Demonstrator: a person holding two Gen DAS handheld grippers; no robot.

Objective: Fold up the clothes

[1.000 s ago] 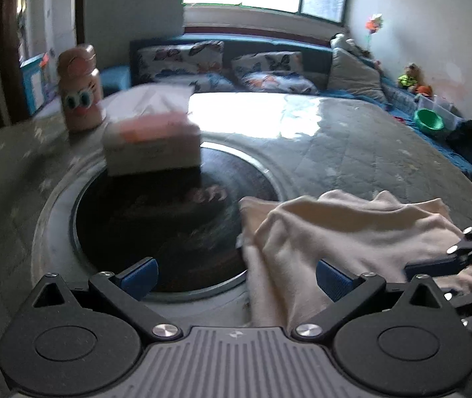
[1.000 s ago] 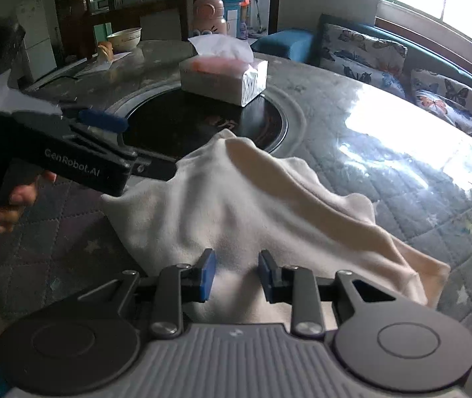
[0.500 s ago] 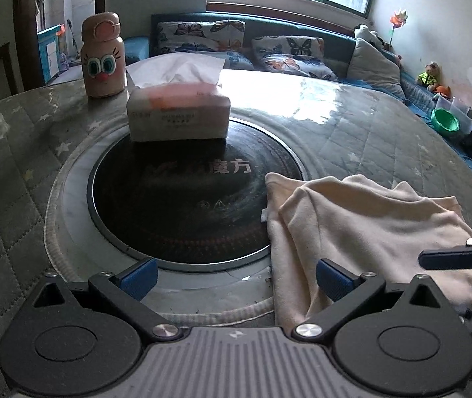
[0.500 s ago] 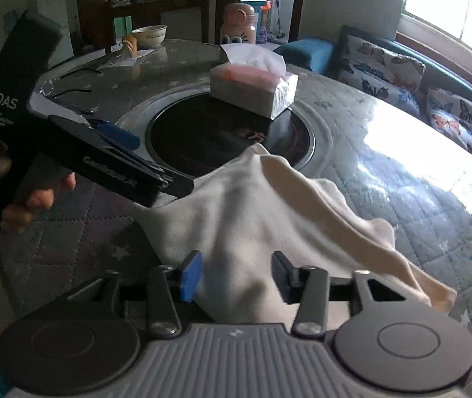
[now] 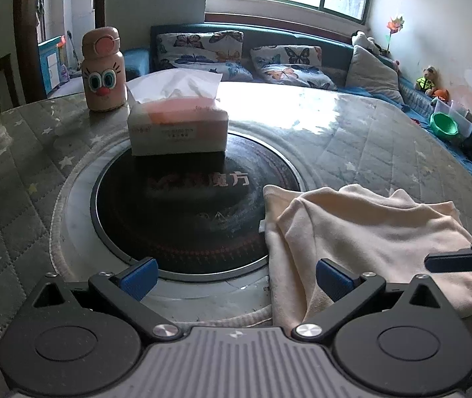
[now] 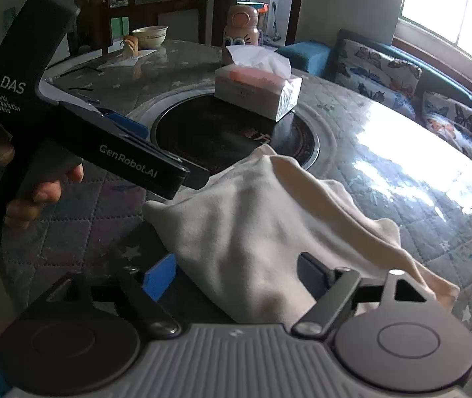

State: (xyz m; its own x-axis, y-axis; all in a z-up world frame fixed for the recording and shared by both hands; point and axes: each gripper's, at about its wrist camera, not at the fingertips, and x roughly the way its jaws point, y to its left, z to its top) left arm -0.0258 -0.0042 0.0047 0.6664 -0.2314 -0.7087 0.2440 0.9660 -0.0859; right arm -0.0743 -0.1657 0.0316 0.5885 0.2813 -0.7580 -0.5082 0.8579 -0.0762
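Your cream garment is soft knit, folded into a lumpy rough rectangle with loose ridges, lying on the quilted grey star-print table cover at lower right of the left wrist view, and centre to lower right in the right wrist view. Its left edge overlaps the rim of the round glossy black glass hob set in a pale ring.

Your left gripper is spread wide, nothing between the blue ribbed pads. The right-hand pad sits over the garment's near left fold; contact can't be told. The left-hand pad is over the hob rim, clear of the cloth.

Your right gripper is also released and wide, pads straddling the near end of the garment, cloth bulging up between them, not pinched. In that view your left gripper's black body, printed "GenRobot.AI", fills the left, its tip just at the garment's upper left corner.

Behind, upper centre: rectangular white-and-pink tissue box with a tissue poking out, standing on the hob's far edge. Upper left: pink cartoon-eyed bottle, rounded cap.
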